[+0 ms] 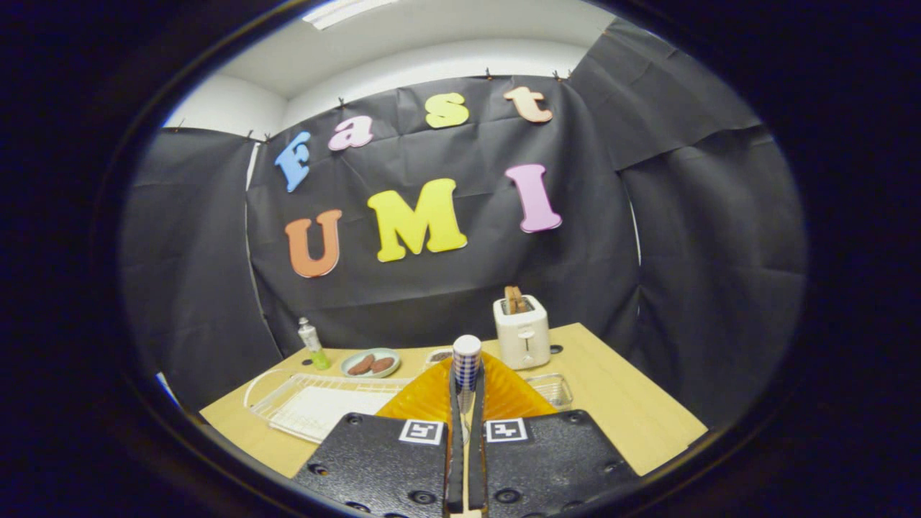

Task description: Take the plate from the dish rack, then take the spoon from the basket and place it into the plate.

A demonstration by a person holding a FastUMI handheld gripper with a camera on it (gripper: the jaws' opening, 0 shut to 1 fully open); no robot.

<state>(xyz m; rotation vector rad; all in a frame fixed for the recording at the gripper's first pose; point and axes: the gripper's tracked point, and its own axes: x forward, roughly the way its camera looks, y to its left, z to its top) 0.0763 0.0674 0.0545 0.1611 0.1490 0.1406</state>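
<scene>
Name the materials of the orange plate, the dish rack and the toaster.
Plate: likely translucent plastic or glass, glossy, ribbed amber. Dish rack: thin white wire, probably coated metal. Toaster: smooth cream shell, plastic or painted metal. The gripper is shut on the spoon.

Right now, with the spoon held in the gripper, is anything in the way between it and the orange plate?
Nothing visible blocks it. The gripper is shut on the spoon with the blue-checked handle, and the translucent orange plate lies directly beneath and just ahead of the fingers. The white toaster and white wire dish rack stand off to the sides.
</scene>
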